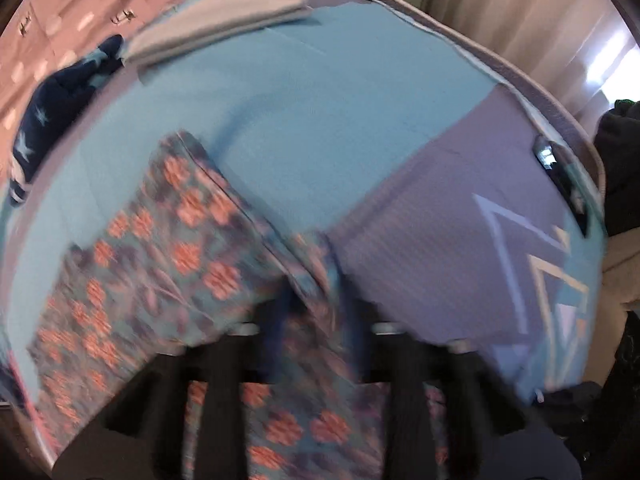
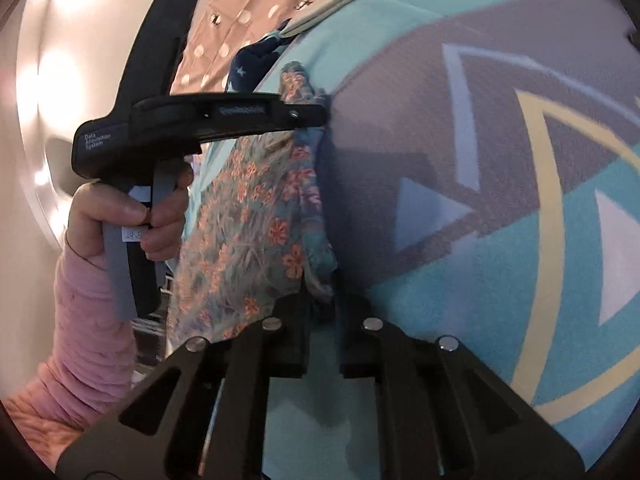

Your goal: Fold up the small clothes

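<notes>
Both tools are clamped on one floral garment (image 2: 256, 216). The right gripper (image 2: 320, 308) pinches its near edge; the left gripper (image 1: 312, 300) pinches the far edge, held by a hand (image 2: 132, 216) in a pink sleeve (image 2: 92, 320). The garment lies over a turquoise-and-purple blanket (image 1: 320, 120). At the far left lie a folded grey cloth (image 1: 216, 24) and a navy star-print item (image 1: 60, 108), both clear of the grippers.

The left wrist camera is looking steeply down along its fingers, close over the floral garment (image 1: 168, 264) on the blue blanket (image 1: 320, 120). The right wrist camera is facing shallower across the same garment (image 2: 256, 216) and blanket (image 2: 400, 320), also taking in the left gripper (image 2: 326, 114) and the hand (image 2: 140, 216) holding it.
</notes>
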`<state>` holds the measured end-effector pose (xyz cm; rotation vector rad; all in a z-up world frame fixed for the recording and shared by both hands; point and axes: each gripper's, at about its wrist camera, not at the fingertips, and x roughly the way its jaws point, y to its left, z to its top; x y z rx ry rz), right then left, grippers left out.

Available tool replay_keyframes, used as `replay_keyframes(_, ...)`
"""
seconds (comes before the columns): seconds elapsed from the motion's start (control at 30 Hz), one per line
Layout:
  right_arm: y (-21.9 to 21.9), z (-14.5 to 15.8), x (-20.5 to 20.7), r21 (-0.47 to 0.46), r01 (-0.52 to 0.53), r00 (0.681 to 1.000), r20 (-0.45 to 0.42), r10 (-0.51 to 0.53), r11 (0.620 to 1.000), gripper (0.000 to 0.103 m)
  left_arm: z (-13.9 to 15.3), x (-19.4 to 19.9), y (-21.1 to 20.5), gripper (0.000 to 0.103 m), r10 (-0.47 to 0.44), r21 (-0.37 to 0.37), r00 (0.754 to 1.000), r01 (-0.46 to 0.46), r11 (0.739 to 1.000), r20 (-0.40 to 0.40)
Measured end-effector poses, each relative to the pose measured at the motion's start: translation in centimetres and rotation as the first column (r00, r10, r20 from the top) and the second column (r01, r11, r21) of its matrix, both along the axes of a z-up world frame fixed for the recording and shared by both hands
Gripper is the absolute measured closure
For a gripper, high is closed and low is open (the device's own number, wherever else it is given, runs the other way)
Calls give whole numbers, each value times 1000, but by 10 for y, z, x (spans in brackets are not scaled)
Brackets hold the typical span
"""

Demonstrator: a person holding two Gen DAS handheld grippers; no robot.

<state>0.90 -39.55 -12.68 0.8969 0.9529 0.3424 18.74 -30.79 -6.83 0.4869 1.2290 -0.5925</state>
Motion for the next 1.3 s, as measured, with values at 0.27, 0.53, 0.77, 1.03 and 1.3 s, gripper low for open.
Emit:
replay_keyframes(0.27,-6,-4,-22,-22,-19,998,-64,17,1000,97,-4,16,0,97,76,-65,997,-77,995,-27)
replay_keyframes(0.53,-2,17,-44,-186,-4,1000,-12,1,982,86,26,4,26,59,68,-196,994,-49,979,90)
replay_keyframes(0.77,-14,51,-61,-324,123,991,98,-97,938,64,63,-67,162,34,267,-428,940,-156,890,214)
replay_keyframes(1.03,68,84,-23,-442,-49,980,152,129,896,55,59,-153,393,34,707,-449,651,-562,694,278)
replay_keyframes(1.3,233,105,-16,-613,-368,804,168,571,699,34,30,-222,512,34,860,-544,493,-689,479,132)
